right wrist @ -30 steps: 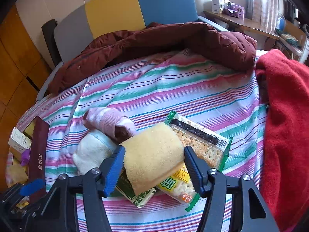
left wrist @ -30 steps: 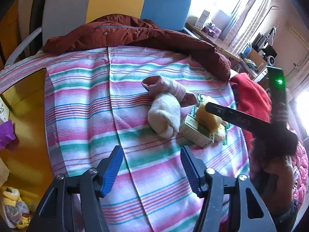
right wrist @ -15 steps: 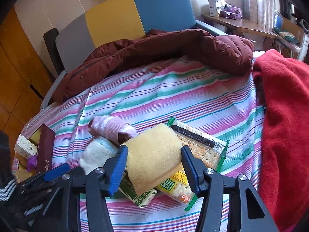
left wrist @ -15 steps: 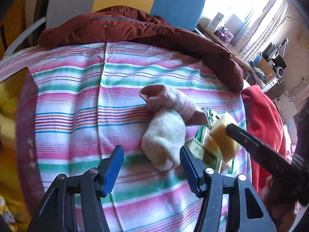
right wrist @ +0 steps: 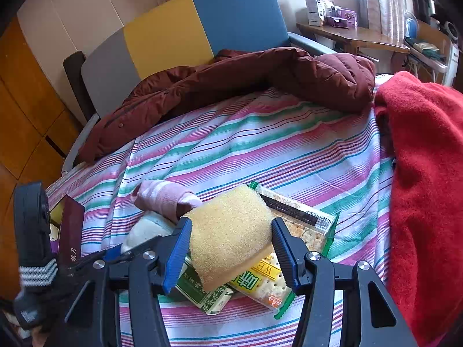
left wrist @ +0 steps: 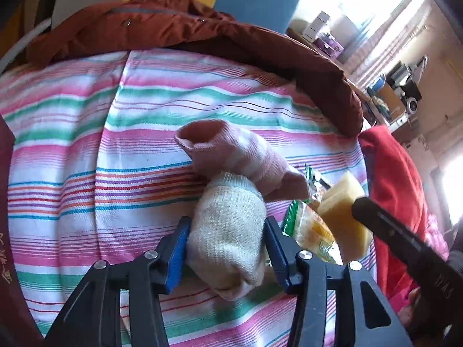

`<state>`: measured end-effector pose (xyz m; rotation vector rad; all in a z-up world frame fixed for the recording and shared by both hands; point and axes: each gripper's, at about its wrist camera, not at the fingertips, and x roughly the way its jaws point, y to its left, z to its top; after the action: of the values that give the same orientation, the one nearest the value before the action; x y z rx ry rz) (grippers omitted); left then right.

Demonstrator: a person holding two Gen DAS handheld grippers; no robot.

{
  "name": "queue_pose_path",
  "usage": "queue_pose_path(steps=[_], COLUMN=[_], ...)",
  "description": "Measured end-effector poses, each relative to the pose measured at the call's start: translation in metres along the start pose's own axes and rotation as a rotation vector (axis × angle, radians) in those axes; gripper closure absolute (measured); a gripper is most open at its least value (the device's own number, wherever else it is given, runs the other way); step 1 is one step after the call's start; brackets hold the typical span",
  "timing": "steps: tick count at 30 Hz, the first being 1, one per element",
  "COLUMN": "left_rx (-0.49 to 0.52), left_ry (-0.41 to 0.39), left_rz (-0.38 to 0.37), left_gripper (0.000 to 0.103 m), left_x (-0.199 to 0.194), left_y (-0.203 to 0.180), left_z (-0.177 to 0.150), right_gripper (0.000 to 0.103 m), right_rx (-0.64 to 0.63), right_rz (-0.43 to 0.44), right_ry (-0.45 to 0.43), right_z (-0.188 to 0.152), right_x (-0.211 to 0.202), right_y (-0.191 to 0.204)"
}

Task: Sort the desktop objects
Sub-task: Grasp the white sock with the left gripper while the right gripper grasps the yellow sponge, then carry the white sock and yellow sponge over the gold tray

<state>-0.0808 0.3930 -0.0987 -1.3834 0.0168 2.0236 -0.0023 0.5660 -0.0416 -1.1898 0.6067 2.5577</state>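
Observation:
A cream rolled sock (left wrist: 228,231) lies on the striped cloth (left wrist: 144,133), with a pink rolled sock (left wrist: 243,156) across its far end. My left gripper (left wrist: 225,231) has its jaws around the cream sock, touching both sides. My right gripper (right wrist: 230,234) is shut on a yellow sponge (right wrist: 231,228), which rests over a cracker packet (right wrist: 292,222) and a green box (right wrist: 202,289). The sponge (left wrist: 341,217) and the right gripper also show in the left wrist view. The cream sock (right wrist: 144,228) and pink sock (right wrist: 165,196) show left of the sponge.
A dark red jacket (right wrist: 231,81) lies along the far edge of the cloth. A red blanket (right wrist: 428,173) is heaped on the right. A maroon box (right wrist: 71,228) stands at the left edge. A padded headboard (right wrist: 188,29) rises behind.
My left gripper moved forward and to the right across the cloth and closed around the cream sock. My right gripper narrowed onto the yellow sponge.

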Motion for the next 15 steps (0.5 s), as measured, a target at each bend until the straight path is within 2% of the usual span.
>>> queue_pose_path(steps=[6, 15], left_rx=[0.024, 0.049], left_ry=[-0.048, -0.154], left_rz=[-0.001, 0.02], left_gripper=[0.055, 0.054], left_x=[-0.023, -0.088], left_y=[-0.001, 0.002], left_z=[-0.012, -0.031], right_gripper=[0.046, 0.046], right_rx=[-0.023, -0.118], right_rz=[0.01, 0.111], right_ry=[-0.008, -0.057], right_z=[0.0, -0.003], right_x=[0.0, -0.013], right_y=[0.003, 0.027])
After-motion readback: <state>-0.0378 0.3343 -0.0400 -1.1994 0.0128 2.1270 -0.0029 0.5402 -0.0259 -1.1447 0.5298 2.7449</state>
